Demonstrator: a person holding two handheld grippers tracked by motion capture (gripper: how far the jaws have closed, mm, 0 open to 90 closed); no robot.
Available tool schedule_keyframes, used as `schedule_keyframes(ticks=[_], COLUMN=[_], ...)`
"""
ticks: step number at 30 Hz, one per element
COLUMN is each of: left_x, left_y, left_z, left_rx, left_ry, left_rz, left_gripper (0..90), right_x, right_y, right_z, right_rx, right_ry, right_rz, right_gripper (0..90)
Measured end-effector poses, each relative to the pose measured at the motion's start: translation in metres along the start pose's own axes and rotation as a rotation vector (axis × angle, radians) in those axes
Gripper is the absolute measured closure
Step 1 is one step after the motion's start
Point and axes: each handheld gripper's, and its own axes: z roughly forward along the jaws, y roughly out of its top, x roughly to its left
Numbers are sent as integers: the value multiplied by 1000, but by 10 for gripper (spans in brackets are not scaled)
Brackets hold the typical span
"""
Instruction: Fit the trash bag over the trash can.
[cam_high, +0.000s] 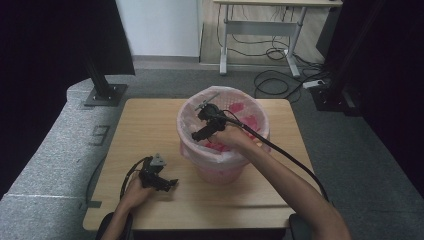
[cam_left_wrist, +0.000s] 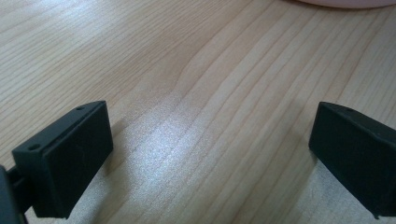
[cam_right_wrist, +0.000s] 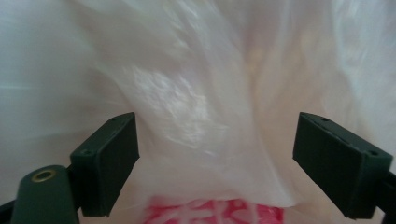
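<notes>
Pink plastic bin liner (cam_high: 235, 150), draped over the round bin's rim, is being approached by the right gripper (cam_high: 196, 135), jaws apart; gripping its film is needed next; left gripper (cam_high: 172, 183) is resting apart on the wooden table (cam_high: 145, 125)

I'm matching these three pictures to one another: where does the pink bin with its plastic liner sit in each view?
High view: the pink bin stands mid-table, the right gripper inside its mouth.
Left gripper view: a sliver of its base at the top right edge.
Right gripper view: its plastic liner spreads behind the open jaws.
Shared landmark: the wooden table.
</notes>
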Motion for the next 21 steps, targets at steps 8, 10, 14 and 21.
schedule_keyframes(ticks=[8,10,14,21], left_x=[0,0,0,0], left_y=[0,0,0,0], left_z=[0,0,0,0], left_rx=[0,0,0,-1], left_ry=[-1,-1,-1,1], left_rz=[1,1,0,-3], left_gripper=[0,0,0,0], right_x=[-10,-9,-13,-25], right_y=[4,2,2,1], right_z=[-10,-18,-36,-69], right_rx=[-30,-44,-55,-101], right_ry=[13,34,65,72], right_rz=[-70,-104,-124,-127], right_gripper=[135,134,130,89])
